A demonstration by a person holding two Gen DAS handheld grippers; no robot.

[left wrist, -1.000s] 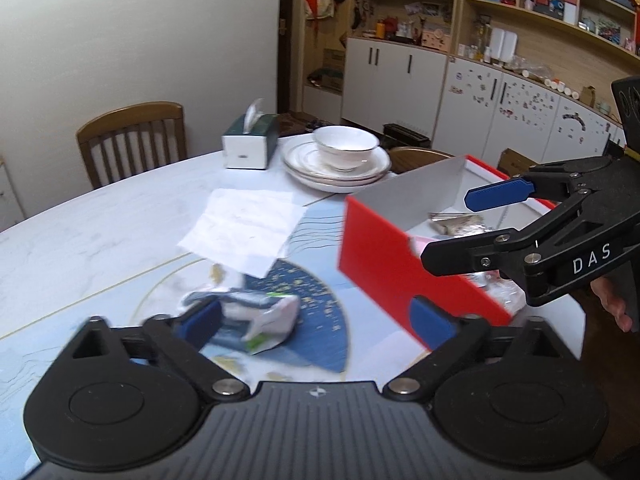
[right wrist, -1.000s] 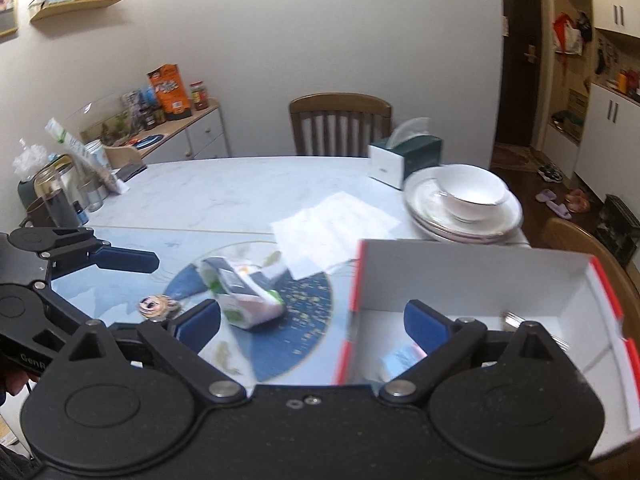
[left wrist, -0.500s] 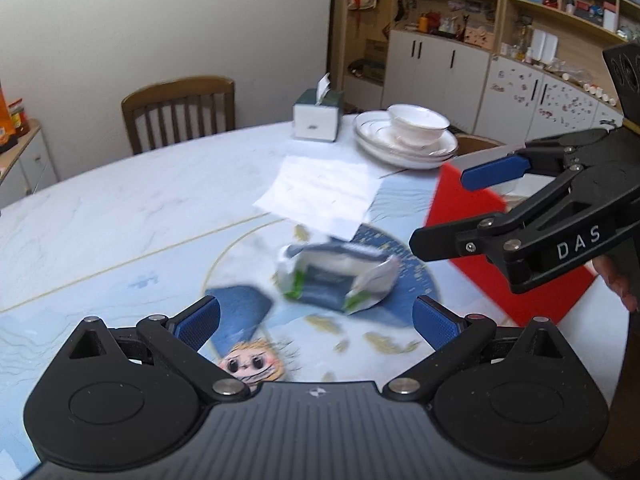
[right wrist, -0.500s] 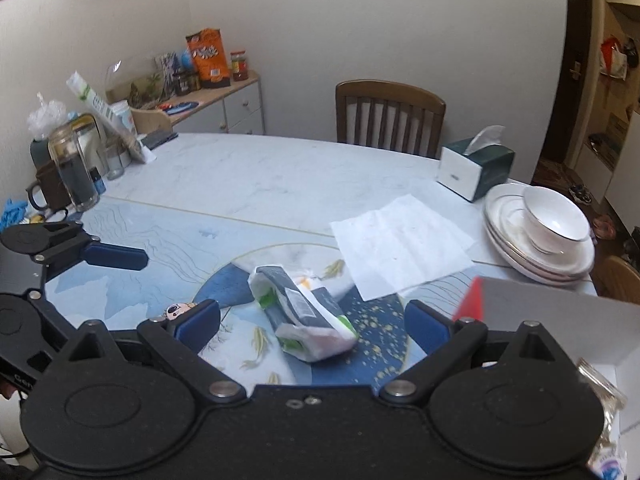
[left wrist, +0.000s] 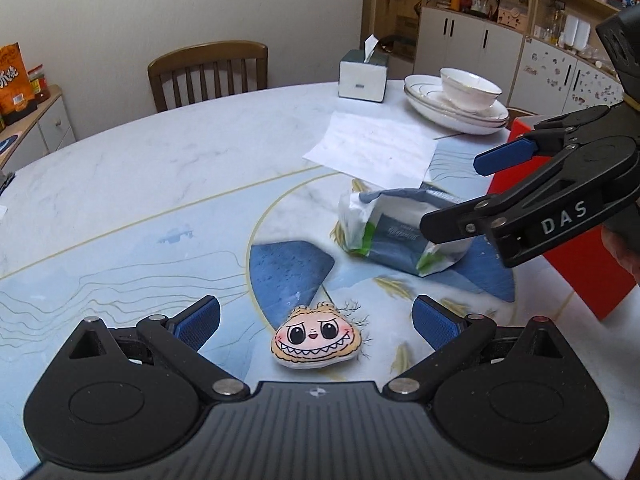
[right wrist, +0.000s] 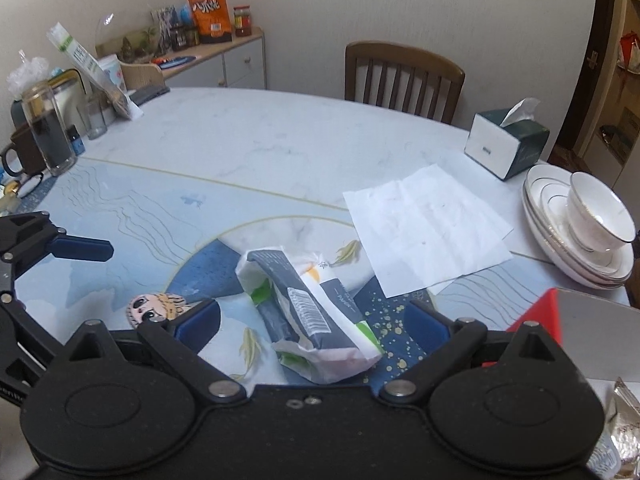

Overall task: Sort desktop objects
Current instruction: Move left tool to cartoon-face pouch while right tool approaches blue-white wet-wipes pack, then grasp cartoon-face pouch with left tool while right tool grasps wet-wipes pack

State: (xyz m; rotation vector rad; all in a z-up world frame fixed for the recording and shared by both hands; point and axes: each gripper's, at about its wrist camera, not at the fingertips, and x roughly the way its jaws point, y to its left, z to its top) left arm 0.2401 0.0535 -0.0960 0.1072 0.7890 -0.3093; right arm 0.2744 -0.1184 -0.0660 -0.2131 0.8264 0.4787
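Note:
A small cartoon-face plush badge (left wrist: pixel 318 338) lies on the table between the open fingers of my left gripper (left wrist: pixel 316 322); it also shows in the right wrist view (right wrist: pixel 158 307). A crumpled tissue packet (right wrist: pixel 310 314), white, grey and green, lies between the open fingers of my right gripper (right wrist: pixel 312 322), and shows in the left wrist view (left wrist: pixel 394 232). A red box (right wrist: pixel 580 336) with wrapped items inside stands at the right, also seen in the left wrist view (left wrist: pixel 576 256). Both grippers are empty.
A flat white tissue (right wrist: pixel 426 228), a green tissue box (right wrist: pixel 506 144), and stacked plates with a bowl (right wrist: pixel 582 224) sit at the far right. Glass jars and a mug (right wrist: pixel 40 140) stand at the left edge. A wooden chair (right wrist: pixel 402 76) stands behind the table.
Both grippers swung left, away from the red box. The left one now frames the plush badge and the right one frames the tissue packet. Both stayed open.

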